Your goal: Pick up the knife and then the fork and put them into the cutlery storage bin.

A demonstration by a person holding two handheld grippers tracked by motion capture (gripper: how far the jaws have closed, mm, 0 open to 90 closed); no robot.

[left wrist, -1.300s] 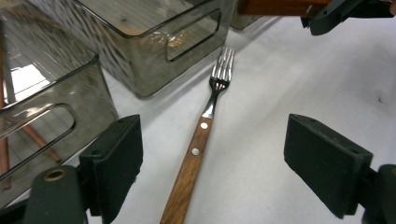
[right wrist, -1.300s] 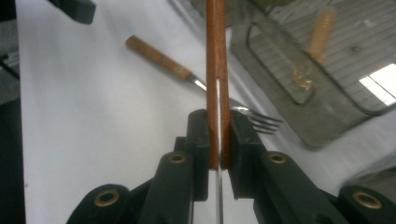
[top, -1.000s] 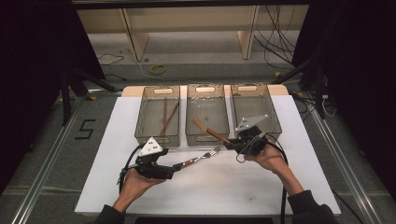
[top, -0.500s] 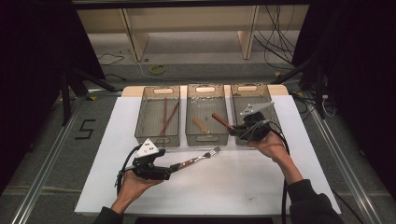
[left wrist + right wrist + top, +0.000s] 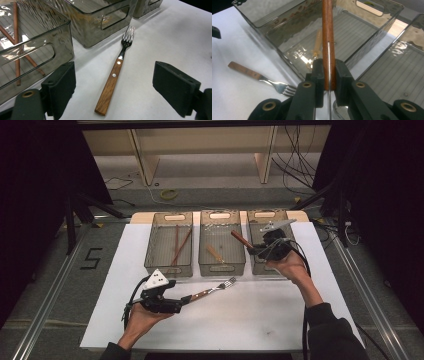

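Our right gripper (image 5: 327,75) clamps a wooden-handled steel knife (image 5: 327,32) above the middle smoky clear plastic bin (image 5: 221,266). Our left gripper (image 5: 113,85) gapes wide at seven o'clock, the wooden-handled steel fork (image 5: 113,77) lying on the white tabletop (image 5: 260,320) between its jaws.

The knife (image 5: 328,37) blade lies hidden between the fingers (image 5: 318,75).

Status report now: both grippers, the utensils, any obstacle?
Right gripper shut on wooden-handled utensil, above bins. Left gripper open around fork on table. Nothing in the way.
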